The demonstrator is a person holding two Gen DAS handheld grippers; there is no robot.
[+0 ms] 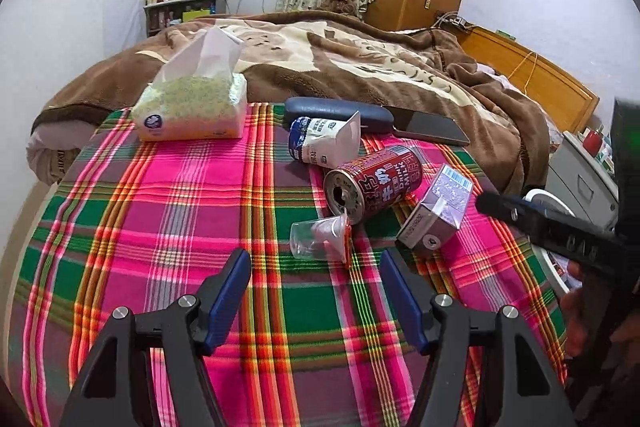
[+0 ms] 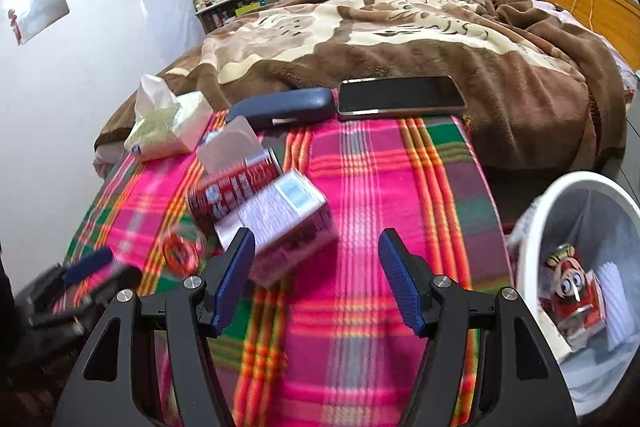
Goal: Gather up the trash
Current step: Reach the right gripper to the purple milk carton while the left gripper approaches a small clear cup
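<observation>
Trash lies on a plaid-covered table (image 1: 200, 211): a red drink can (image 1: 372, 181) on its side, a clear plastic cup (image 1: 320, 239) with a peeled lid, a small grey carton (image 1: 436, 213) and a blue-white pouch (image 1: 320, 143). My left gripper (image 1: 316, 291) is open and empty, just short of the cup. My right gripper (image 2: 316, 279) is open and empty, its left finger next to the carton (image 2: 280, 227); the can (image 2: 232, 191) lies behind it. A white bin (image 2: 532, 227) at the right holds red packaging.
A tissue pack (image 1: 192, 107), a dark blue case (image 1: 336, 109) and a phone (image 2: 400, 95) lie at the table's far edge. Behind is a bed with a brown blanket (image 1: 360, 59). The right gripper's arm shows in the left wrist view (image 1: 552, 227).
</observation>
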